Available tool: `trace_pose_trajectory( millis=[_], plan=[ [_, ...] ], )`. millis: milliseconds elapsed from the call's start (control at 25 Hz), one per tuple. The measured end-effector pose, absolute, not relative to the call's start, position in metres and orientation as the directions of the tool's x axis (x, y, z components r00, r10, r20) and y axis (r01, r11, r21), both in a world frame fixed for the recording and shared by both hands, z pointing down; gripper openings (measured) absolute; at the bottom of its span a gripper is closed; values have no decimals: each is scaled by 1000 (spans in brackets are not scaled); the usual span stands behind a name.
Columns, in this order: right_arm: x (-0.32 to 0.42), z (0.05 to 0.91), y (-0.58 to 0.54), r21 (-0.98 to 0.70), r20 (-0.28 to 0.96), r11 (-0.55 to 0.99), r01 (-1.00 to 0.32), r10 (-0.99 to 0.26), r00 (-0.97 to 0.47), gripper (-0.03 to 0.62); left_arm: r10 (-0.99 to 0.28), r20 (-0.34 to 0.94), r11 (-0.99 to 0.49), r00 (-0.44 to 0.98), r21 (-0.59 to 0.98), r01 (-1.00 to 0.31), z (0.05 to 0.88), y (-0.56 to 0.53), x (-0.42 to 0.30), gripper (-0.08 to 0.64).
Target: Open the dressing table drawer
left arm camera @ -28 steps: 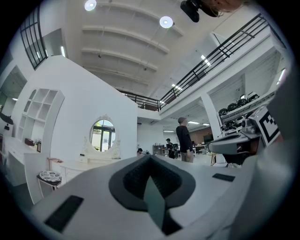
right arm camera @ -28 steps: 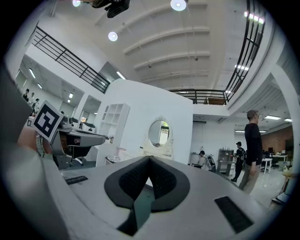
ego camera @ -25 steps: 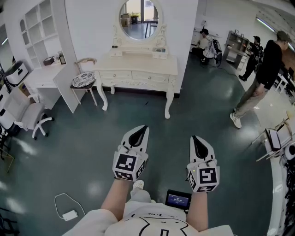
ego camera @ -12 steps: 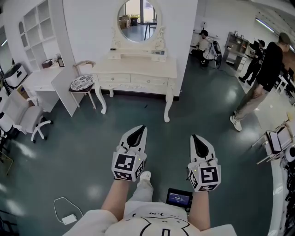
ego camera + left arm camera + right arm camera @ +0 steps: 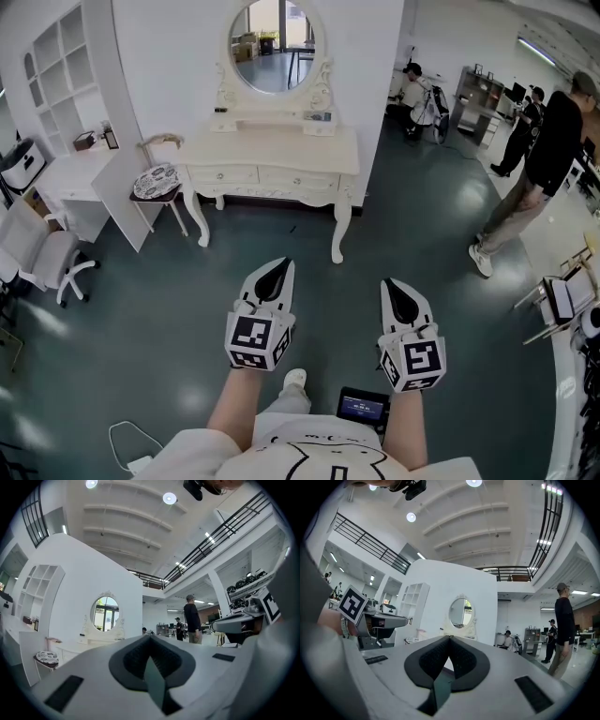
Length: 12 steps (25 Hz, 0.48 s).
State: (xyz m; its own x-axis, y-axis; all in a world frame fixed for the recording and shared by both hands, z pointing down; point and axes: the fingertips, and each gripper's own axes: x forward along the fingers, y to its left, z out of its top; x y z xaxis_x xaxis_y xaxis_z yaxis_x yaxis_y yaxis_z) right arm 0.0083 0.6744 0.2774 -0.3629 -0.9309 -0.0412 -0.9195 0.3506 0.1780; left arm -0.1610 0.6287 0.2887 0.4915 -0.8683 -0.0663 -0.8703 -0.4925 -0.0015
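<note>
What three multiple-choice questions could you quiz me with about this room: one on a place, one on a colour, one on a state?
1. Where is the patterned stool?
A. Beside the dressing table's left end in the head view.
B. On the tabletop.
C. Next to the standing person.
2. What colour is the dressing table?
A. Black.
B. Cream white.
C. Red.
3. How do the jaws of the left tool and right tool stand?
A. Wide apart.
B. Together, holding nothing.
C. Clamped on a drawer handle.
Answers: 1 A, it stands by the table's left legs; 2 B, top and legs are cream white; 3 B, each gripper view shows jaws meeting, nothing between.
</note>
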Motion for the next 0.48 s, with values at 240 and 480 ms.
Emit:
trace_pose_trajectory(
  millis=[240,480],
  plan=[
    [3,283,614,170,-30,352,-920,-932,-362,12,-869,-64,-492,491,9,-870,293,567,-166,12],
    [-4,280,557,156,-25,349,-924,-934,-357,12,-871,-66,-489,487,16,-872,288,509,-178,12]
  ],
)
